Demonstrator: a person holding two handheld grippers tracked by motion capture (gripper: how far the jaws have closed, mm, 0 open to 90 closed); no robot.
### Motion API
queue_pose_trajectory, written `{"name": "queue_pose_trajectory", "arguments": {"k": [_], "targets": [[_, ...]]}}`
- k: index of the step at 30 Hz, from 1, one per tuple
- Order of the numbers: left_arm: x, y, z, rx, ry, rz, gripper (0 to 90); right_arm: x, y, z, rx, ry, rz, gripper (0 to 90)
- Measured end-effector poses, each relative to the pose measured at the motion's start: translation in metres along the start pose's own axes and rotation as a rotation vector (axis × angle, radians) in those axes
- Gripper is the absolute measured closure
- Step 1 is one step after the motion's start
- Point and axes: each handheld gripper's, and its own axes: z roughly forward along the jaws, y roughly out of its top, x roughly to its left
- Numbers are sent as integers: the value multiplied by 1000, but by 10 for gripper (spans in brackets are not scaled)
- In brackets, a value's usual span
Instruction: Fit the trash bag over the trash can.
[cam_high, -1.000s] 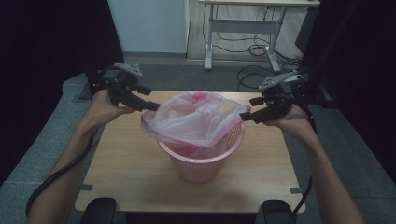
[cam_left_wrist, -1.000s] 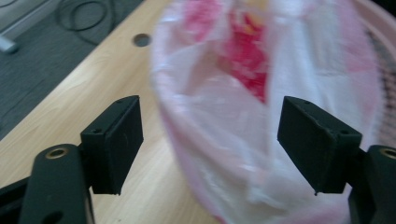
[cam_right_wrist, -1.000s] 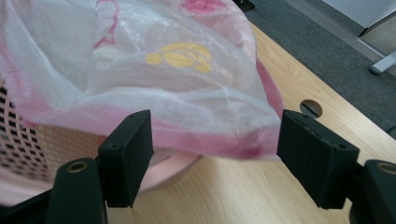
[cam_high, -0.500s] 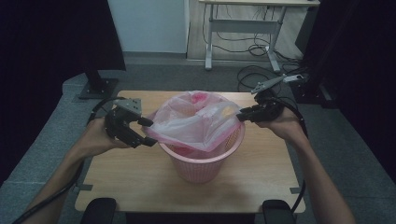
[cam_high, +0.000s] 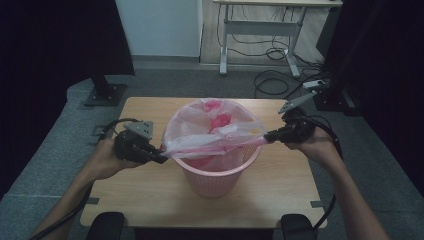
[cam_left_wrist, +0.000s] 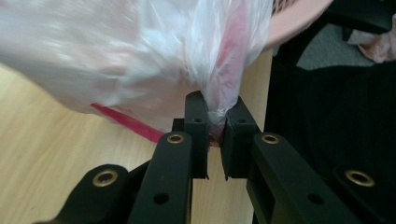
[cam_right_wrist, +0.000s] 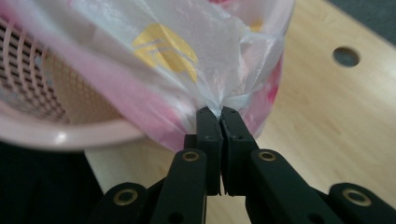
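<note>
Bag (cam_high: 215, 131) sits in pink bin (cam_high: 215, 172) mid-table (cam_high: 150, 200); left gripper (cam_high: 161, 158) and right gripper (cam_high: 269, 136) each pinch opposite bag edges, jaws clamped on film, likely stretching mouth over rim

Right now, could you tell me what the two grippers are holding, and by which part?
Both hold the plastic bag lining the pink basket: left gripper pinches its bunched edge, right gripper the opposite edge.
</note>
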Motion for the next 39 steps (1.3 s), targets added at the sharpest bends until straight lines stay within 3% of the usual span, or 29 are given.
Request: {"name": "queue_pose_trajectory", "arguments": {"k": [4, 11, 14, 17, 18, 20, 23, 25, 27, 30, 36, 39], "targets": [[0, 5, 17, 15, -13, 18, 837, 1, -5, 7, 24, 29, 4, 878], [4, 8, 27, 5, 22, 34, 871, 8, -13, 13, 16, 79, 9, 881], [9, 3, 24, 7, 102, 20, 877, 14, -16, 13, 11, 119, 0, 882], [21, -4, 20, -7, 123, -12, 878, 24, -18, 16, -1, 159, -13, 881], [24, -6, 18, -18, 112, -24, 877, 27, -18, 17, -3, 164, -19, 882], [26, -8, 14, -35, 88, -23, 874, 31, -19, 20, -4, 160, -27, 884], [22, -8, 3, -91, 31, 6, 858, 35, -23, 30, 46, 105, -45, 887], [17, -7, 1, -97, 7, 34, 850, 37, -26, 39, 62, 96, -45, 888], [12, -6, 2, -85, 2, 49, 852, 37, -27, 43, 46, 97, -43, 888], [12, -9, 4, -89, 6, 36, 870, 40, -28, 42, 25, 68, -60, 884], [15, -15, 32, -15, 8, 28, 886, 56, -29, 28, -61, 52, -107, 865], [14, -20, 35, -38, 2, 22, 885, 60, -31, 28, -72, 47, -109, 873]]}}
